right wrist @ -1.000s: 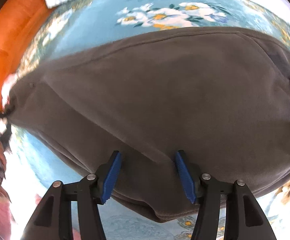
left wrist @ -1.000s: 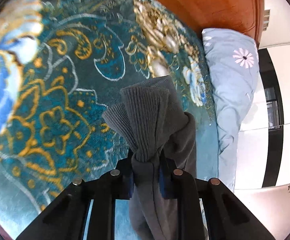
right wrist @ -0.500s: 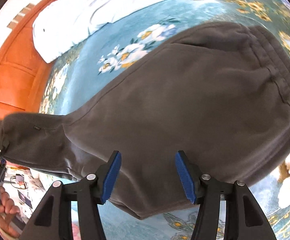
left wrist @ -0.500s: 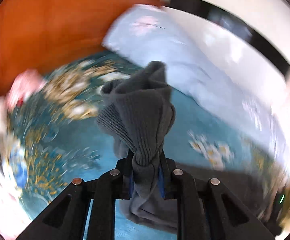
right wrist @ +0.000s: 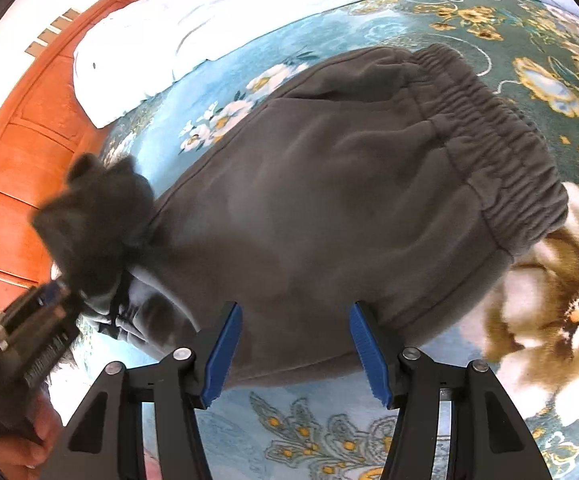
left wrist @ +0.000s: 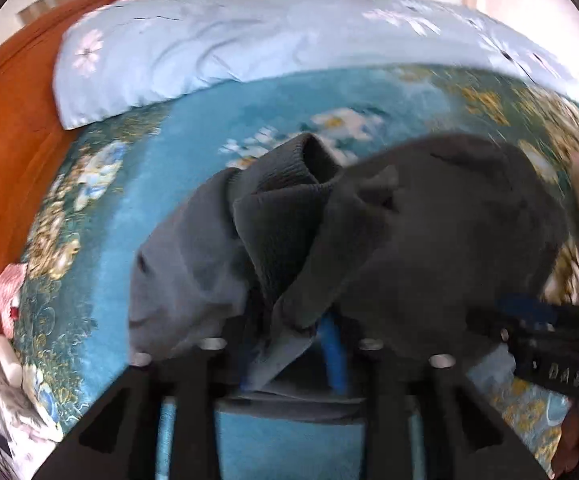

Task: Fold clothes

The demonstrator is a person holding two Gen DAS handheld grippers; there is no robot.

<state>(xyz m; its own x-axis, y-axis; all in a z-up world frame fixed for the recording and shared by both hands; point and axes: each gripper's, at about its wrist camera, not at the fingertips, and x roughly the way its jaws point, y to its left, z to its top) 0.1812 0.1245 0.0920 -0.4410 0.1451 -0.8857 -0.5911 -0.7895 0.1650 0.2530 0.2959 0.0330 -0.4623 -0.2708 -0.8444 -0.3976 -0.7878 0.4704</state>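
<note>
grey sweatpants (right wrist: 329, 208) are spread on a bed covered by a teal floral blanket (right wrist: 469, 20), the elastic waistband (right wrist: 501, 136) lying toward the right of the right wrist view. the ribbed cuff (left wrist: 289, 208) of a leg is bunched between the jaws of the left claw (left wrist: 289, 348), which are opening. the right claw (right wrist: 295, 354) is released, its blue pads apart over the near edge of the pants. a pale blue pillow (left wrist: 193, 48) is seen beside an orange wooden headboard (left wrist: 5, 128).
</note>
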